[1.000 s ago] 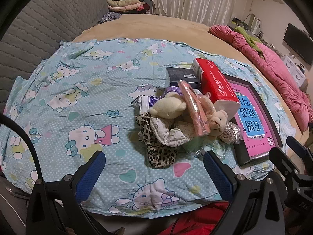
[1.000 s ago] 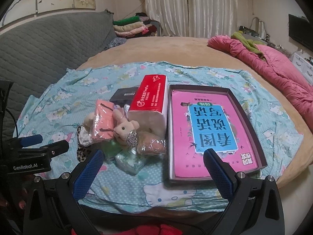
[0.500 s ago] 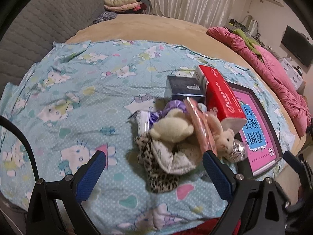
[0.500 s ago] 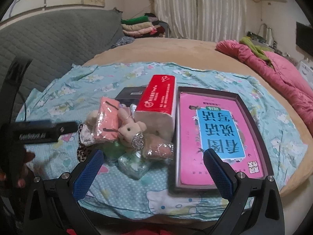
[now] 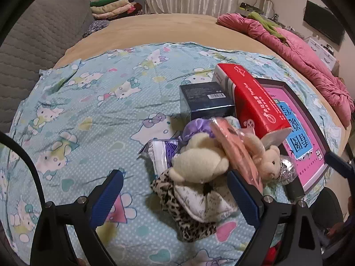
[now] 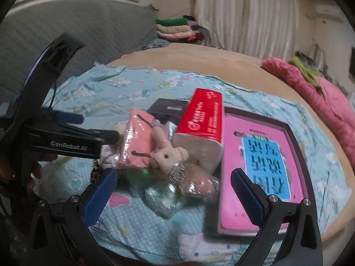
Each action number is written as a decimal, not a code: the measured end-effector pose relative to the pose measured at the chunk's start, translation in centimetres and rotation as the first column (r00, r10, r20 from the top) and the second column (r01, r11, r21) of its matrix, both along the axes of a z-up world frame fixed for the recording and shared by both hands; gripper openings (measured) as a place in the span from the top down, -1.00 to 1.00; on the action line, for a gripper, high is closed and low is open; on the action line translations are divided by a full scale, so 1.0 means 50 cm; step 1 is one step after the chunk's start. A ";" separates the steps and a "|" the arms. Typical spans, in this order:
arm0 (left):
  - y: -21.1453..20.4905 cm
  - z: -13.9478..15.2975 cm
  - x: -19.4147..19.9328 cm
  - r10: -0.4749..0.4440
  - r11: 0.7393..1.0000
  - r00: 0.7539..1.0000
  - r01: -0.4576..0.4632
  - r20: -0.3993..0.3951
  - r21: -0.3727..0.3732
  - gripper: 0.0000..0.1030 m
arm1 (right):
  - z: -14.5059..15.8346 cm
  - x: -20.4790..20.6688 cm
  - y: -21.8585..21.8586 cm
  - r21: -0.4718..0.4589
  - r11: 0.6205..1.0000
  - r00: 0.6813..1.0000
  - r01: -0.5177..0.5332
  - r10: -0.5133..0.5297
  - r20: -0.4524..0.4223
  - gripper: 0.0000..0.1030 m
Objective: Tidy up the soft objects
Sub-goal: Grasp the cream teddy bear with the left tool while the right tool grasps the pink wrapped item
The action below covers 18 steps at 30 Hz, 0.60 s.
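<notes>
A pile of soft things lies on the Hello Kitty sheet [image 5: 93, 115]: a cream plush bear [image 5: 199, 164], a small pink bunny [image 5: 269, 161], a pink wrapped pack [image 5: 235, 153], a leopard-print cloth [image 5: 190, 221] and a white pouch [image 5: 199, 201]. My left gripper [image 5: 175, 199] is open, its jaws on either side of the near end of the pile. My right gripper [image 6: 173, 197] is open just short of the bunny [image 6: 168, 155], the pink pack [image 6: 137, 141] and the silvery wrapped packs [image 6: 164, 197].
A red tissue box [image 5: 255, 102], a dark box [image 5: 206, 97] and a pink book in a dark tray [image 5: 297, 133] stand right of the pile. Pink quilt [image 5: 306, 51] at far right, folded clothes [image 5: 111, 6] at the back, grey sofa [image 5: 33, 40] on the left.
Both grippers have moved forward toward the pile, which now looks larger and sits between the jaws. Nothing has been taken hold of.
</notes>
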State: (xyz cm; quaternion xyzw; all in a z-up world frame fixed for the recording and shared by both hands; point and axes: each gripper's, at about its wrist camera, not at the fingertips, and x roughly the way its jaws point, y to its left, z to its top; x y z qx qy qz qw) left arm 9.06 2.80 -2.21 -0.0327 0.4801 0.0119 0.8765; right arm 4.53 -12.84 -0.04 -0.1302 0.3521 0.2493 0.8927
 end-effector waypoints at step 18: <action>0.021 -0.034 0.081 -0.161 0.960 0.984 0.137 -0.079 -0.245 -0.30 | -0.050 0.047 0.093 -0.058 0.996 0.996 -0.064 0.067 0.058 -0.59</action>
